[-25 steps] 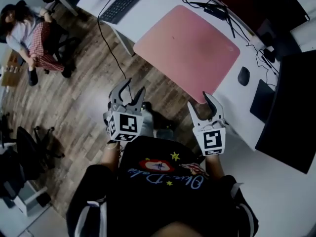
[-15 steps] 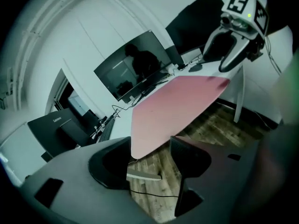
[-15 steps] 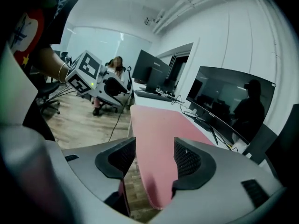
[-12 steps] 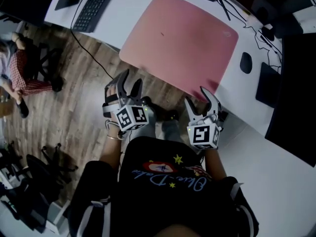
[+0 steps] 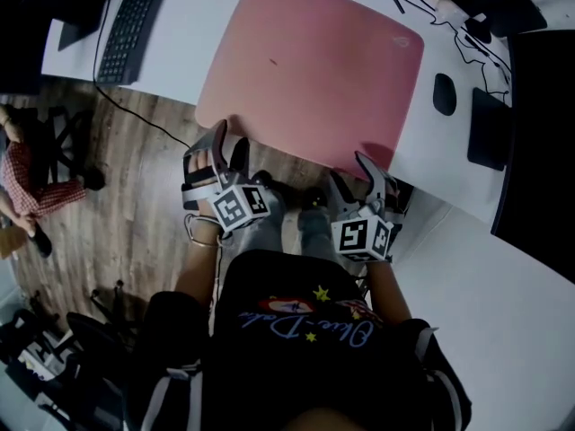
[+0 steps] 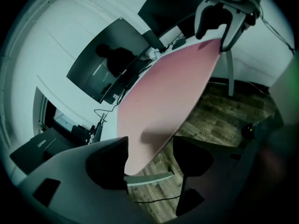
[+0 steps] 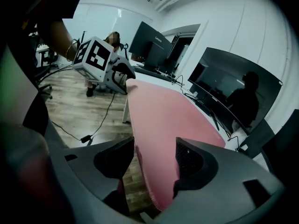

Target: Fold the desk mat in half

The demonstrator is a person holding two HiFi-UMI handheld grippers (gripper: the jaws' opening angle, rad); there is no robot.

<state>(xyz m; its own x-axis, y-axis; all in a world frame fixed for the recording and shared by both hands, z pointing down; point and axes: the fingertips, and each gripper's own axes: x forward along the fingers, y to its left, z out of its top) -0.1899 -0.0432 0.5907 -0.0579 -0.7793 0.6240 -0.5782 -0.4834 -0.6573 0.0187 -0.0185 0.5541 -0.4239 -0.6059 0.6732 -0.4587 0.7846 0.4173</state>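
Task thing: the pink desk mat (image 5: 310, 70) lay flat on the white desk (image 5: 207, 25), its near edge overhanging the desk's front.
Key relation: that near edge ran across from my left gripper (image 5: 229, 140) to my right gripper (image 5: 350, 171), one at each near corner, and the rest of the mat stretched away ahead of both sets of fingers.
Left fingers: spread wide, having just been opening. In the left gripper view the near-left corner sat in the gap, with no pad pressing on it.
Right fingers: also spread wide and just been opening. In the right gripper view the mat's edge stood between them, closer to one side. I saw no grip on it.
Nearer hand: I judged the right further onto the mat, the left only at the corner's tip.
Long axis: the mat looked close to square from the head view, so I could not tell which way it ran longer.
Fold direction: I judged the near edge had to go up and away from the fingers, towards the far edge.
Surface: smooth and bare beside the mat. A keyboard (image 5: 126, 25) lay beyond the left fingers, a mouse (image 5: 444, 94) and cables (image 5: 467, 43) beyond the right.
Room: wooden floor (image 5: 135, 205) below the fingers, and a dark monitor (image 5: 539, 151) out to the right.
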